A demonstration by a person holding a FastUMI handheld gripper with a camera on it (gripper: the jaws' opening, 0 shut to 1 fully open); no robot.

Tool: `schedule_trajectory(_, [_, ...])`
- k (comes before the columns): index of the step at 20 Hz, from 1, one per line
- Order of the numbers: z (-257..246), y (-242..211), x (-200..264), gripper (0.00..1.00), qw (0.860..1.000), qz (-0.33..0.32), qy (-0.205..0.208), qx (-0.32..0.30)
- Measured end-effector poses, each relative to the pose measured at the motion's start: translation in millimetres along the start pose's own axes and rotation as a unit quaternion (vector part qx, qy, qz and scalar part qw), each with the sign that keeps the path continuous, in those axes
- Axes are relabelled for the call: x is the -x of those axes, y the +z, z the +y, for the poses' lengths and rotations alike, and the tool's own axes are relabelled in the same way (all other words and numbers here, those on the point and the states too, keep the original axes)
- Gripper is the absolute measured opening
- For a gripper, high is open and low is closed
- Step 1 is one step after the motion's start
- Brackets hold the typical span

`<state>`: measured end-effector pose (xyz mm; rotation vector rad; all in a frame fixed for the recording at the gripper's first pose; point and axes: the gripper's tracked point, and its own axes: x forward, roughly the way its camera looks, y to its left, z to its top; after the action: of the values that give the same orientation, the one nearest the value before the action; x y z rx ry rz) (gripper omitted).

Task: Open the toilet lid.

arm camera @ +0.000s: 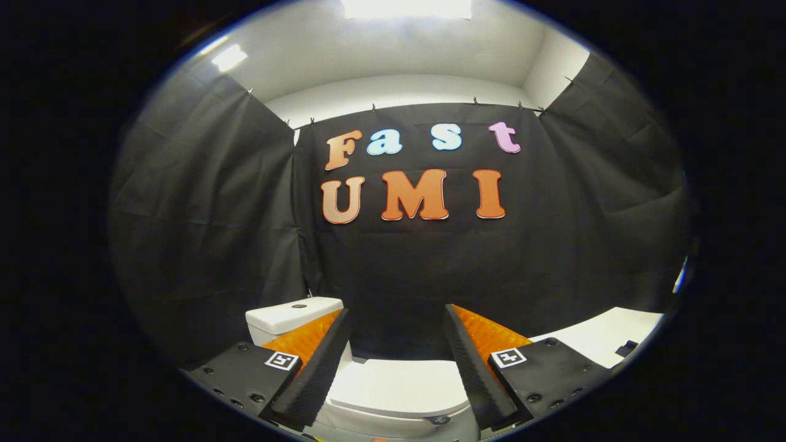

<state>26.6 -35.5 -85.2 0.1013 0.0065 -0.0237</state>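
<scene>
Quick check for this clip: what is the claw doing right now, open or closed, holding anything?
Claw: open, fingers spread wide and holding nothing; the closed toilet lid lies between and below them, untouched.

walls: black cloth point(202, 202) | ceiling: white point(393, 55) | light: bright panel point(406, 7)

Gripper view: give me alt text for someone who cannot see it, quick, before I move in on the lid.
The gripper is open, fingers spread above a white toilet whose lid lies shut between and just below them, untouched. The tank stands behind the left finger against the black cloth wall, and a white surface lies beyond the right finger.
</scene>
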Motion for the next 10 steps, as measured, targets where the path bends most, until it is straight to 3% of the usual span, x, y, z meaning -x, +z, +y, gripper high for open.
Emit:
schedule_trajectory(6, [-19.4, -59.4, -13.3, 0.98, 0.997, 0.007, -0.008, -0.083])
schedule_trajectory(10, [-42.2, -123.9, -14.8, 0.99, 0.989, 0.036, -0.032, -0.139])
